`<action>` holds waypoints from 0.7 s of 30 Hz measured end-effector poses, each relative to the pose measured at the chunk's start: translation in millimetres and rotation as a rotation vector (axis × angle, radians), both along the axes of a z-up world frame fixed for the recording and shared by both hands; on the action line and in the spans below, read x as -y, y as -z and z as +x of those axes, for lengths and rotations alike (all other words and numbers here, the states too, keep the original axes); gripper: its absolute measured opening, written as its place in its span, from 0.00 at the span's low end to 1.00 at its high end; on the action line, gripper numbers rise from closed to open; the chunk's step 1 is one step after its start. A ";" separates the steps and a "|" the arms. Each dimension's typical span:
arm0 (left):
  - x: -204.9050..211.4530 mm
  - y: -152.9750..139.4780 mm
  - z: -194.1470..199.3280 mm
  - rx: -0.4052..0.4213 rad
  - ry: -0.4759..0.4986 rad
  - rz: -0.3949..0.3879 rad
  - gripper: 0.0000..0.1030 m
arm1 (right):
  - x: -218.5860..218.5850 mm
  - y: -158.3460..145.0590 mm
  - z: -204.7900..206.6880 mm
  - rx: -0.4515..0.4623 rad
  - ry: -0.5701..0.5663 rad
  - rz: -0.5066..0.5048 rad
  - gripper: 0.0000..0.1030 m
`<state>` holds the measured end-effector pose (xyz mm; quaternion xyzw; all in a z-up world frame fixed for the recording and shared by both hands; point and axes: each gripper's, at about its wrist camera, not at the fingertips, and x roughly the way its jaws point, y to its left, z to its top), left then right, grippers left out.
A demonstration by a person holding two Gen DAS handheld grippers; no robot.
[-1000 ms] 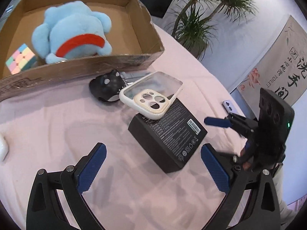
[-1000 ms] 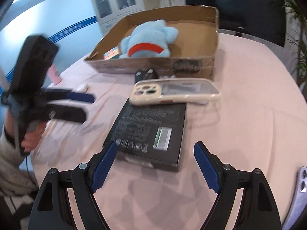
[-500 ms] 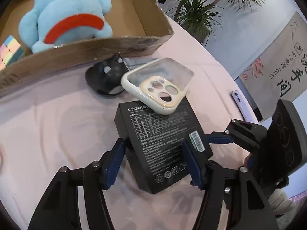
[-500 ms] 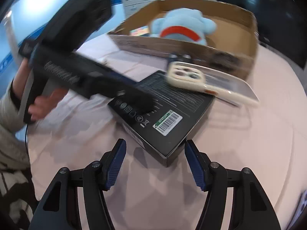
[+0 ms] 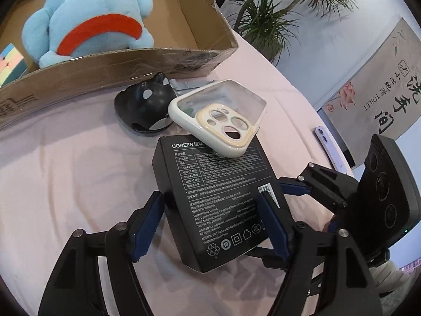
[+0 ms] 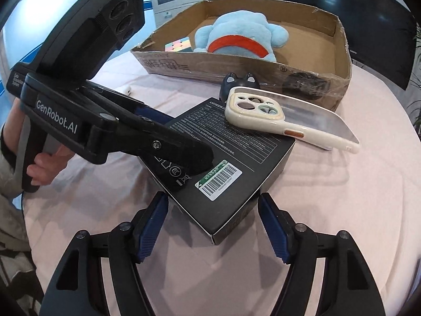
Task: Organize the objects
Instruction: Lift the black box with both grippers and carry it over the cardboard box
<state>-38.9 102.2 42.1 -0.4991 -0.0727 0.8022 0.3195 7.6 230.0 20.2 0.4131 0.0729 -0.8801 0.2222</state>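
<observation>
While the plush toy and cube are already seen boxed from the left wrist, the black box lies on the counter, straddled by the left tongs, contact unclear. From the right wrist, the right tongs are held wide at its near corner; the phone case is left atop.

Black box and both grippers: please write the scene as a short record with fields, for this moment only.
black box: lies flat on the pink tablecloth, label side up
phone case: white, one end rests on the black box, not gripped
left gripper: jaws on both sides of the black box; firm contact cannot be told
right gripper: jaws partly open around a corner of the box, gaps visible
cardboard box: holds the blue plush toy and a pastel cube
black cat-eared object: between cardboard box and phone case
</observation>
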 end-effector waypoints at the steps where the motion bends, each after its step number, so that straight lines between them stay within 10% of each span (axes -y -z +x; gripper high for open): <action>1: 1.2 -0.4 1.6 0.003 0.000 -0.002 0.69 | 2.3 -0.6 0.2 0.001 0.000 0.006 0.68; 21: 71.3 -24.1 39.8 -0.028 -0.105 0.013 0.68 | 78.1 -41.1 14.7 -0.095 -0.094 0.055 0.66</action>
